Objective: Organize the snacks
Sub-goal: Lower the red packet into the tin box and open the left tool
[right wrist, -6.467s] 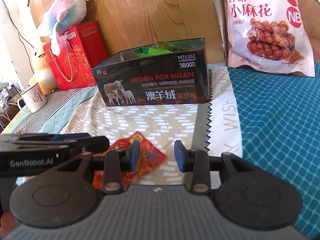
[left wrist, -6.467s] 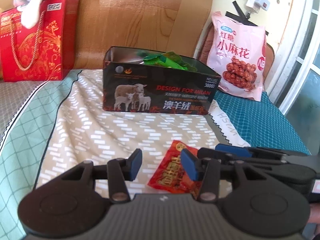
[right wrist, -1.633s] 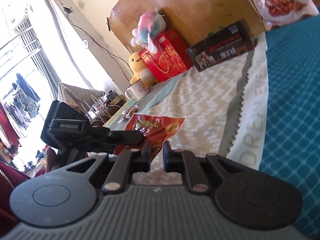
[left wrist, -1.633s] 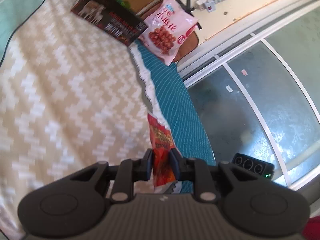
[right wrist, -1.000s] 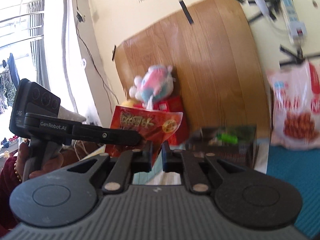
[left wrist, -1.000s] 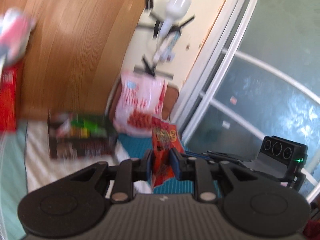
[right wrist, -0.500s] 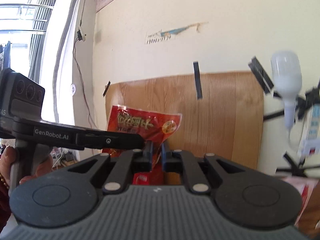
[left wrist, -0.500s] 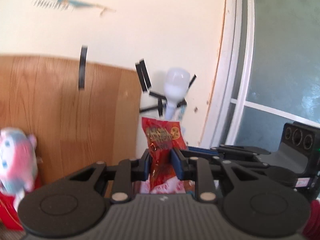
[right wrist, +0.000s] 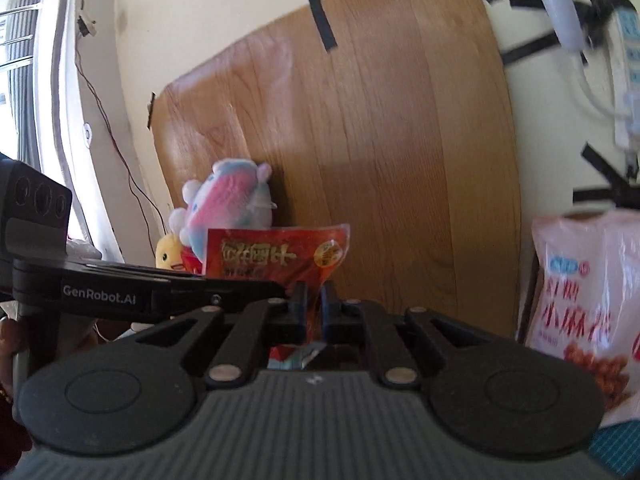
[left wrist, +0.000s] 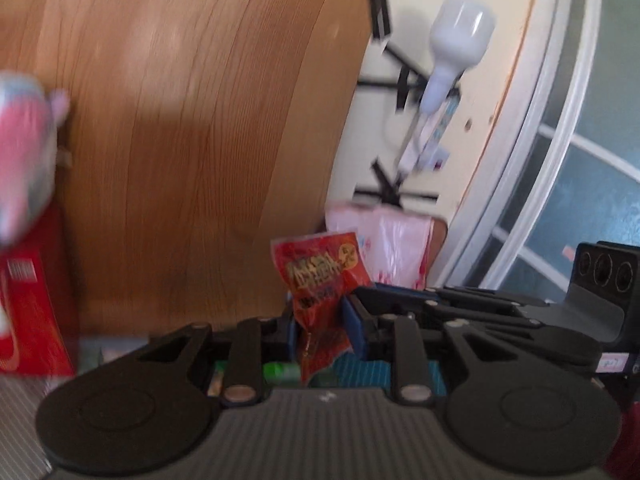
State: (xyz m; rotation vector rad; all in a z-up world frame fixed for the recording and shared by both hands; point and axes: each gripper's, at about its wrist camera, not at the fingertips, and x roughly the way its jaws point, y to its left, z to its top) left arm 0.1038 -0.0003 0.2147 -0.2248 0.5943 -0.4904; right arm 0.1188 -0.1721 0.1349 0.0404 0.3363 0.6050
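Observation:
A red snack packet [left wrist: 320, 280] hangs in the air, held from two sides. My left gripper [left wrist: 322, 332] is shut on its lower part, and the blue pads [left wrist: 356, 332] press its crumpled edge. My right gripper [right wrist: 314, 308] is shut on the packet's [right wrist: 276, 258] bottom right corner. In the left wrist view the right gripper [left wrist: 400, 300] reaches in from the right. In the right wrist view the left gripper [right wrist: 276, 290] reaches in from the left. Green packets [left wrist: 280, 370] show below my left fingers; the tin that holds them is mostly hidden.
A wooden headboard [left wrist: 200, 140] fills the background. A large pink snack bag [right wrist: 580, 300] leans at the right. A pink-and-blue plush toy [right wrist: 228, 204] sits on a red gift bag [left wrist: 28, 320] at the left. A bulb [left wrist: 456, 40] and a power strip are taped to the wall.
Both grippers, still holding the packet, have tipped downward. The bare wall has given way to the headboard, the pink bag, the plush toy and the green packets below.

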